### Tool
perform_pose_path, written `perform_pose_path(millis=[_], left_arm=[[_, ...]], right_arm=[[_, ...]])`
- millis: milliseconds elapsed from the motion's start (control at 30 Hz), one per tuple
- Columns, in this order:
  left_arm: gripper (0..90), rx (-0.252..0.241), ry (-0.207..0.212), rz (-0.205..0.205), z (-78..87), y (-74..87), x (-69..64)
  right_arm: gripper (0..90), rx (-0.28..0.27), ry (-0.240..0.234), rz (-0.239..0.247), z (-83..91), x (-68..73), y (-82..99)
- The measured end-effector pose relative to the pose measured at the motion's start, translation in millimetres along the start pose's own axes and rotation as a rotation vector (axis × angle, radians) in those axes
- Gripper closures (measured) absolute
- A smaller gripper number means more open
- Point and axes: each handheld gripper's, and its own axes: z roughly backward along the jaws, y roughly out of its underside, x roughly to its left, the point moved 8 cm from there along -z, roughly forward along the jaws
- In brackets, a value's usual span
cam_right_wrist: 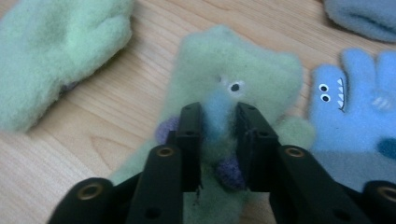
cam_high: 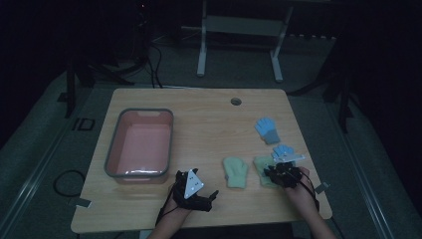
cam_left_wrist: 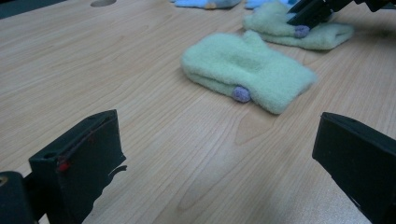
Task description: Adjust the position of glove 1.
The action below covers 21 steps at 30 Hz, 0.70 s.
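A: Layout? Bin (cam_high: 140,144) on the table (cam_high: 209,119), left half. Four mittens on the right half.
B: Two at the front edge, side by side (cam_high: 235,172) (cam_high: 262,167). Two others (cam_high: 283,150) (cam_high: 267,129) behind them, further right.

Dim room, white-legged bench (cam_high: 239,30) behind.

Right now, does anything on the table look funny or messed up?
Mostly tidy. One oddity: the right gripper pinches the green monster mitten so its fabric bunches up between the jaws. The other green mitten and two blue gloves lie flat; the pink tub sits straight.
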Motion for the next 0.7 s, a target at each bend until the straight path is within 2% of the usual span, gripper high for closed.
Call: perform_pose_path(millis=[33,100,300,333,400,700], left_arm=[[1.8,0.0,-0.001,0.0,0.0,0.0,0.1],[1.8,-0.001,-0.001,0.0,0.0,0.0,0.0],[1.8,0.0,-0.002,-0.001,0.0,0.0,-0.2],[1.8,0.0,0.0,0.001,0.0,0.0,0.2],[1.8,0.0,0.001,0.002,0.0,0.0,0.2],[1.8,-0.001,0.002,-0.001,0.1,-0.1,-0.1]], right_arm=[[75.2,0.0,0.0,0.0,0.0,0.0,0.0],[80.7,0.0,0.004,-0.01,1.0,0.3,-0.5],[82.3,-0.004,0.028,-0.005,3.3,2.2,-4.0],[83.1,-0.013,0.037,0.012,7.3,5.8,-10.1],[83.2,-0.017,0.031,0.011,9.3,7.3,-12.8],[83.3,-0.1,0.057,0.019,47.9,15.3,-53.0]])
